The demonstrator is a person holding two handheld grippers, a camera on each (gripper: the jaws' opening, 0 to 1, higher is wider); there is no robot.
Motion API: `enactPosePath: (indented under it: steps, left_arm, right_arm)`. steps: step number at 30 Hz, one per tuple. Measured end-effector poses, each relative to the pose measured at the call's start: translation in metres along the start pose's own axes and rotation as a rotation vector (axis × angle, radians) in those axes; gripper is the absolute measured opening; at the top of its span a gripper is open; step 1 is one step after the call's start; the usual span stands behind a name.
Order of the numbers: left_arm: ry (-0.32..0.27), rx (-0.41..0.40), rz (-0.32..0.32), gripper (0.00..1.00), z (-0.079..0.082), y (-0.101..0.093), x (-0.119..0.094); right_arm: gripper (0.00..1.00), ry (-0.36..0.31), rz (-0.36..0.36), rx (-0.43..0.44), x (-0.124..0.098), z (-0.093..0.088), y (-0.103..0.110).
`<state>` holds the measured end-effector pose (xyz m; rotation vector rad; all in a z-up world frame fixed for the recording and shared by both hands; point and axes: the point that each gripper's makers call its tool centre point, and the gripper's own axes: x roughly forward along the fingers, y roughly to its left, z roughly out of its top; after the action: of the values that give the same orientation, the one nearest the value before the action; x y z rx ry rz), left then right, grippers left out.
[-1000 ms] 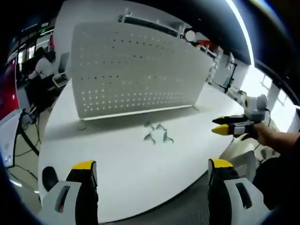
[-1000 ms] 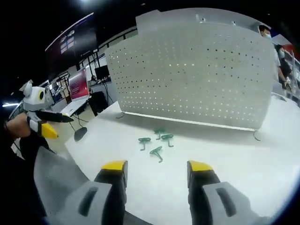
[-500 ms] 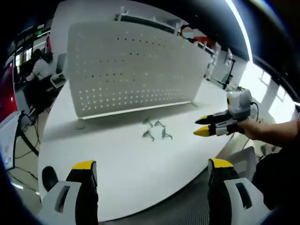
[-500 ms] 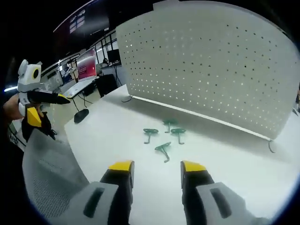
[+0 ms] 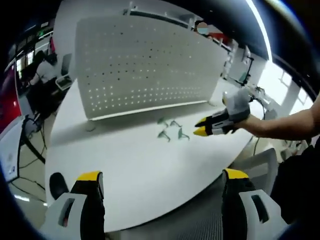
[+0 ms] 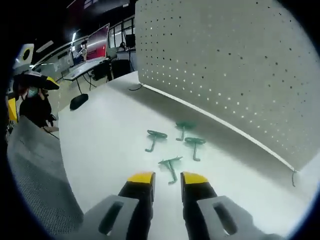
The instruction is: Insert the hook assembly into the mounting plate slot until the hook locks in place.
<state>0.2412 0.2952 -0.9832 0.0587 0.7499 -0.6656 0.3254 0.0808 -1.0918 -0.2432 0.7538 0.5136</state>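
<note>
1. On the white counter (image 6: 105, 140), four small green hooks lay in a loose cluster just in front of the upright white perforated mounting plate (image 6: 235, 65), which stood along the counter's far side.
2. In the right gripper view, the nearest hook (image 6: 170, 165) lay just ahead of the right tongs (image 6: 166, 178), apart from the yellow tips and not touching them.
3. The other three hooks sat a little farther toward the plate: one to the left (image 6: 154, 138), one in the middle closest to the plate (image 6: 183, 128), and one on the right (image 6: 194, 145), each lying flat and apart from the others.
4. The right tongs' jaws stood close together with only a narrow gap between the yellow tips, holding nothing.
5. In the left gripper view, the right tongs (image 5: 201, 127) reached in from the right, carried by a person's forearm (image 5: 285, 125), with the yellow tips just beside the hook cluster (image 5: 170, 131) above the counter (image 5: 125, 165).
6. The left tongs (image 5: 162, 180) rose from the bottom of that view with their jaws spread wide and empty, well back from the hooks near the counter's near edge.
7. The mounting plate (image 5: 145, 65) appeared there too, upright behind the hooks, its rows of small holes facing the tongs.
8. A dark round object (image 6: 79, 101) lay on the counter off to the left, well apart from the hooks; what it was could not be told.
</note>
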Motion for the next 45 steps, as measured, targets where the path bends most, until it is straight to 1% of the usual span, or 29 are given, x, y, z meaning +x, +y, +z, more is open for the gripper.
enactPosePath:
  steps: [2, 3, 6, 9, 11, 12, 15, 18, 20, 21, 23, 26, 29, 30, 35, 36, 39, 40, 41, 42, 43, 44, 45]
  left_arm:
    - [0.0, -0.004, 0.009, 1.0, 0.0, 0.002, -0.001]
    - [-0.005, -0.005, 0.016, 1.0, 0.0, 0.003, -0.002]
    - [-0.007, -0.011, 0.018, 1.0, 0.0, 0.003, -0.002]
    - [0.002, -0.013, 0.026, 1.0, -0.002, 0.005, -0.002]
    - [0.001, -0.018, 0.034, 1.0, -0.003, 0.006, -0.004]
    - [-0.003, -0.02, 0.035, 1.0, -0.002, 0.007, -0.005]
    - [-0.012, -0.019, 0.043, 1.0, -0.002, 0.01, -0.008]
    - [-0.007, -0.037, 0.058, 1.0, -0.006, 0.016, -0.008]
    - [-0.014, -0.059, 0.046, 1.0, -0.005, 0.014, -0.009]
    - [-0.024, -0.067, 0.037, 1.0, -0.004, 0.013, -0.008]
    - [-0.039, -0.079, 0.036, 1.0, -0.001, 0.012, -0.008]
    - [-0.038, -0.081, 0.042, 1.0, 0.0, 0.012, -0.006]
    - [-0.03, -0.08, 0.034, 1.0, 0.0, 0.009, -0.002]
    - [-0.028, -0.076, 0.034, 1.0, -0.001, 0.008, -0.002]
    - [-0.034, -0.073, 0.038, 0.99, 0.001, 0.009, -0.004]
    - [-0.031, -0.073, 0.039, 0.99, 0.0, 0.009, -0.004]
    - [-0.015, -0.065, 0.049, 0.99, -0.003, 0.01, -0.004]
    - [-0.016, -0.06, 0.058, 0.99, -0.003, 0.011, -0.005]
    - [-0.025, -0.053, 0.063, 0.99, -0.001, 0.012, -0.006]
    - [-0.036, -0.054, 0.065, 0.99, 0.002, 0.012, -0.006]
    - [-0.045, -0.059, 0.064, 0.99, 0.004, 0.012, -0.006]
    - [-0.05, -0.062, 0.064, 0.99, 0.006, 0.012, -0.006]
    - [-0.054, -0.063, 0.062, 0.99, 0.008, 0.012, -0.005]
  right_arm:
    - [0.15, 0.017, -0.003, -0.019, 0.008, -0.003, -0.003]
    - [0.15, 0.037, 0.008, -0.022, 0.012, -0.006, -0.002]
    - [0.13, 0.056, 0.016, -0.063, 0.019, -0.008, -0.001]
    - [0.09, 0.063, 0.02, -0.049, 0.024, -0.011, 0.001]
    - [0.08, 0.086, 0.004, -0.112, 0.027, -0.015, -0.001]
    - [0.08, 0.092, 0.004, -0.117, 0.029, -0.017, -0.001]
    - [0.07, 0.096, 0.013, -0.098, 0.034, -0.018, -0.002]
    - [0.07, 0.094, 0.002, -0.101, 0.036, -0.015, -0.005]
    - [0.06, 0.122, 0.029, -0.102, 0.04, -0.02, -0.001]
    - [0.06, 0.129, 0.025, -0.112, 0.042, -0.022, -0.003]
    - [0.05, 0.123, 0.017, -0.117, 0.04, -0.02, -0.006]
    - [0.03, 0.124, 0.031, -0.114, 0.041, -0.02, -0.004]
    - [0.01, 0.123, 0.035, -0.126, 0.04, -0.02, -0.003]
    - [0.01, 0.123, 0.038, -0.105, 0.04, -0.02, -0.004]
    - [0.01, 0.126, 0.034, -0.071, 0.039, -0.021, -0.005]
    - [0.01, 0.123, 0.041, -0.047, 0.039, -0.021, -0.003]
    - [0.0, 0.097, 0.027, -0.023, 0.035, -0.013, -0.005]
    - [0.0, 0.08, 0.033, 0.016, 0.033, -0.007, -0.003]
    - [0.0, 0.062, 0.042, 0.028, 0.031, -0.002, -0.003]
    - [0.0, 0.017, 0.055, 0.069, 0.028, 0.009, -0.001]
    - [0.0, -0.004, 0.059, 0.113, 0.022, 0.017, -0.001]
    - [0.0, -0.012, 0.056, 0.117, 0.018, 0.023, -0.003]
    - [0.0, -0.036, 0.069, 0.148, 0.012, 0.031, -0.002]
